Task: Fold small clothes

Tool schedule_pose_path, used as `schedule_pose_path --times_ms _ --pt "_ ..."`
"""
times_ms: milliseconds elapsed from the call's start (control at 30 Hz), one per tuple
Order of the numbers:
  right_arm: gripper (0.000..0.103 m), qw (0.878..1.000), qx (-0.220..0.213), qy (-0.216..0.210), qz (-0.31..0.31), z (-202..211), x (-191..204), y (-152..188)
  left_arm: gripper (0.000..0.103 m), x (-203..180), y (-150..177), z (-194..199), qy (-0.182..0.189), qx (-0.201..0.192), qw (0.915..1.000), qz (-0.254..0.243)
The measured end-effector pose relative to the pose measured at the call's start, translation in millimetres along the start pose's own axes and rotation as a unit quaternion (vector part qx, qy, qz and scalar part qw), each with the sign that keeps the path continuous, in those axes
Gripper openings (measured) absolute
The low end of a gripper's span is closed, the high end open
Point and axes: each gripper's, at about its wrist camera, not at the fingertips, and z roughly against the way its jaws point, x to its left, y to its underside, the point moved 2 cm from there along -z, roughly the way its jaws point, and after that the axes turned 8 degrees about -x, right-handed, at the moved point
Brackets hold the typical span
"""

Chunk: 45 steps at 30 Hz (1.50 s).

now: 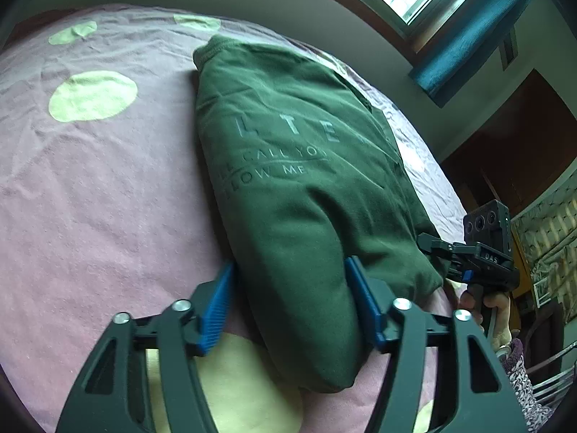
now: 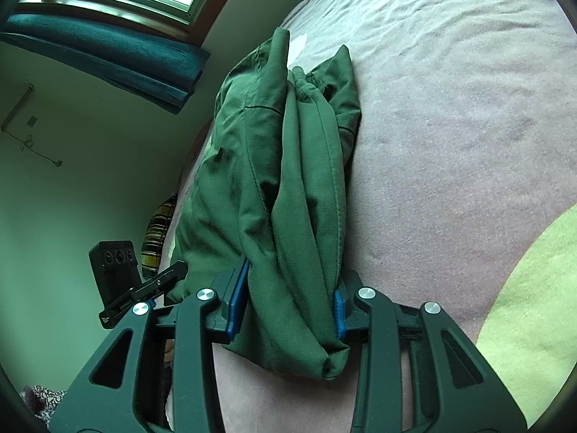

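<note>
A dark green sweatshirt (image 1: 288, 126) with pale printed lettering lies folded into a long narrow strip on the bed. In the left wrist view its near end sits between the blue pads of my left gripper (image 1: 292, 270). The jaws stand wide, the left pad (image 1: 216, 306) beside the cloth without squeezing it. In the right wrist view the sweatshirt (image 2: 252, 144) shows its bunched layers. My right gripper (image 2: 294, 281) has both blue pads pressed on a gathered end of it. Each gripper appears in the other's view: the right gripper (image 1: 479, 252) and the left gripper (image 2: 144, 288).
The bed carries a pink sheet (image 1: 90, 180) with pale green dots (image 1: 92, 95); the sheet (image 2: 450, 126) stretches wide to the right. A hand (image 1: 497, 306) holds the right gripper's handle. A window with a teal blind (image 2: 108, 61), a green wall and a striped cushion (image 2: 157, 238) border the bed.
</note>
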Motion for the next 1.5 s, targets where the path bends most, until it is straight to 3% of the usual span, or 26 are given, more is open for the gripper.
schedule_pose_path --times_ms 67,200,300,400,567,767,1033,1067,1133,1233,1500 --pt "0.045 1.0 -0.01 -0.017 -0.006 2 0 -5 0.074 3 0 5 0.009 -0.009 0.9999 0.007" --pt "0.079 0.998 -0.026 -0.042 -0.024 15 2 -15 0.08 15 -3 16 0.046 -0.006 0.9973 0.057" --pt "0.087 0.998 -0.046 -0.028 -0.021 30 2 -33 0.083 29 -8 20 0.066 -0.004 0.9938 0.09" --pt "0.089 0.999 -0.047 0.007 -0.015 32 -6 -55 0.085 47 -17 9 0.072 0.022 0.9891 0.126" --pt "0.089 0.999 -0.014 0.026 -0.018 5 -15 -89 0.085 54 -31 -11 0.08 0.032 0.9879 0.129" --pt "0.091 0.999 0.02 0.021 -0.013 -49 -8 -123 0.085 45 -43 -34 0.089 0.053 0.9878 0.116" --pt "0.091 0.998 0.063 0.004 -0.005 -110 12 -140 0.085 37 -51 -52 0.091 0.063 0.9886 0.102" --pt "0.09 0.998 0.067 0.003 0.001 -115 16 -139 0.085 36 -52 -53 0.09 0.064 0.989 0.099" --pt "0.066 0.997 0.076 0.01 0.013 -127 22 -139 0.079 34 -52 -54 0.085 0.064 0.9897 0.095" --pt "0.048 0.997 0.081 0.002 0.008 -144 25 -142 0.067 31 -53 -54 0.059 0.067 0.993 0.078" --pt "0.03 0.998 0.045 -0.012 0.043 -152 51 -140 0.049 5 -58 -49 0.009 0.053 0.9983 0.024"
